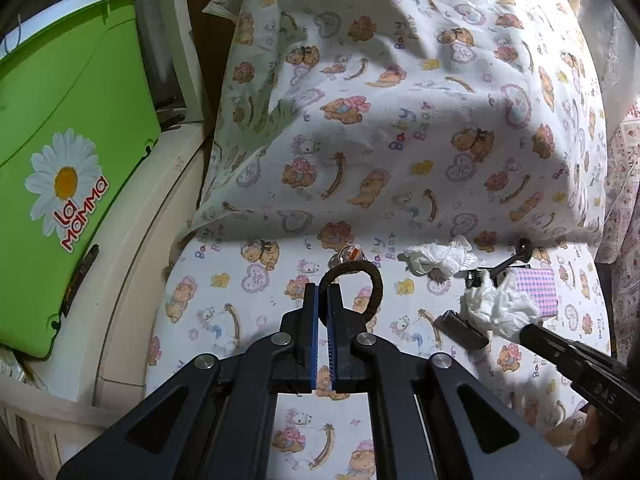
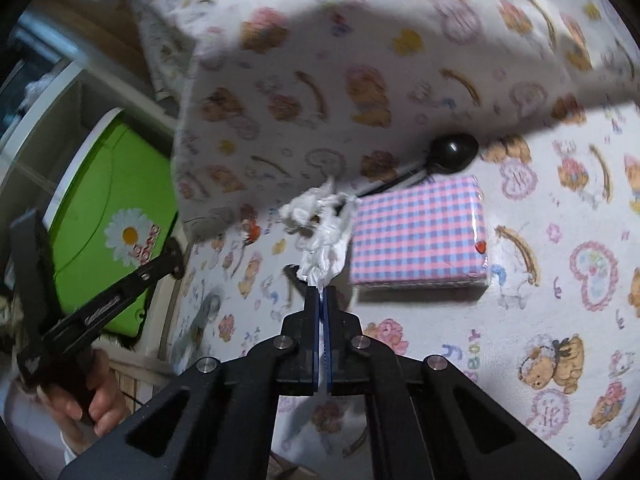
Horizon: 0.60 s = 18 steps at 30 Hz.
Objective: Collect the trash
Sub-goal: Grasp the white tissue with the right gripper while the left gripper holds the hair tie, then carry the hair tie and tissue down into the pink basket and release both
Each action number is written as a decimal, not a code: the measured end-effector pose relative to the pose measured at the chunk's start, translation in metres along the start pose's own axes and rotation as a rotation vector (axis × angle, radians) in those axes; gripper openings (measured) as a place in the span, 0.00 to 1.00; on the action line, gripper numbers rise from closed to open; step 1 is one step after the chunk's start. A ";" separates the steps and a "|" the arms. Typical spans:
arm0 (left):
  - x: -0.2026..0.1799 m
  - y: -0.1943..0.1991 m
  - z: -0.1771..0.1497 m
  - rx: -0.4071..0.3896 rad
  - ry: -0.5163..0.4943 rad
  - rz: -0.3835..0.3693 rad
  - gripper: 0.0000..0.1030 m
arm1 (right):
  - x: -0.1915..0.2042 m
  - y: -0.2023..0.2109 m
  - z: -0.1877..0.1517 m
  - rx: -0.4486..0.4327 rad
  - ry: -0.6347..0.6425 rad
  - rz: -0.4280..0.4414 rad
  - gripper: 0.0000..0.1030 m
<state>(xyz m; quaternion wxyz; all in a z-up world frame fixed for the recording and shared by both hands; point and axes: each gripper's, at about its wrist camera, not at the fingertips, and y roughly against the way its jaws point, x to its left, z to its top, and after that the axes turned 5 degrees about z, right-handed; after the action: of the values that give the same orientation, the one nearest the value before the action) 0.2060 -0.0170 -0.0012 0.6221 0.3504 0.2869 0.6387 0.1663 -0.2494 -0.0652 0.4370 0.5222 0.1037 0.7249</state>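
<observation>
On the bear-print sheet (image 2: 520, 300), right tongs (image 2: 322, 294) pinching crumpled tissue (image 2: 320, 224), spoon (image 2: 452, 152) handle part-hidden

**A child's bedroom at home**

I am over a bed whose sheet (image 1: 400, 140) is printed with teddy bears and "Baby Bear". At nine o'clock stands a green plastic bin (image 1: 76, 120) with a daisy logo, beside white furniture (image 1: 160, 216).

left gripper (image 1: 322, 292): closed, angled down | right gripper (image 2: 322, 294): closed, angled down
</observation>
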 end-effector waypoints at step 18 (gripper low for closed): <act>-0.003 0.036 -0.037 -0.036 -0.005 -0.013 0.03 | 0.043 0.043 -0.032 -0.018 0.245 -0.039 0.02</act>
<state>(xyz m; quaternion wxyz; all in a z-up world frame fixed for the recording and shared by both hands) 0.1548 -0.0192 0.0060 0.6333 0.3386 0.2760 0.6388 0.1135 -0.2329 -0.0242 0.4400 0.4237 0.1600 0.7754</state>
